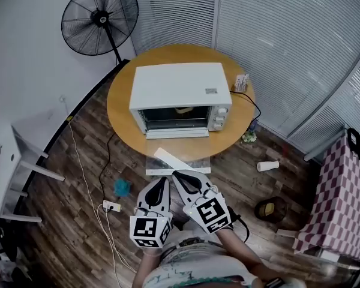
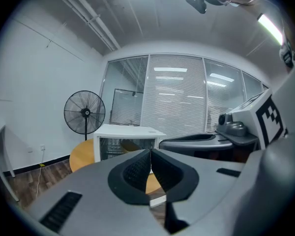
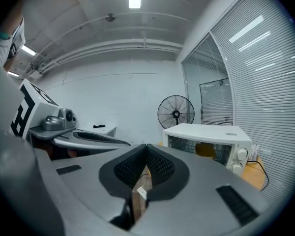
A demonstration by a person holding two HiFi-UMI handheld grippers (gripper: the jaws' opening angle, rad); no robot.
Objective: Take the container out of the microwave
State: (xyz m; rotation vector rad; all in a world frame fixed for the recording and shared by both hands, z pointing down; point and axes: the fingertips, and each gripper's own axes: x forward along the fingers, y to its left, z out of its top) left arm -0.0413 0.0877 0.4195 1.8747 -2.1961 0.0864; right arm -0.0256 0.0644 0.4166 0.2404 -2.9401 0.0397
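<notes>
We find the yellowish container [image 1: 182,110], dimly seen behind glass, apparently inside the white box-shaped microwave oven [image 1: 180,83] at the centre of the round wooden worktop [image 1: 123,110], straight ahead of both grippers. The jaws of the left gripper [image 1: 162,180] and right gripper [image 1: 179,174] are together and empty, and the right is marginally nearer.

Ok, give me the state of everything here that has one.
White countertop microwave: door folded down, open.
Yellow container: inside the microwave.
Left claw: shut, empty.
Right claw: shut, empty.
Black pedestal fan: blades apparently still.
</notes>
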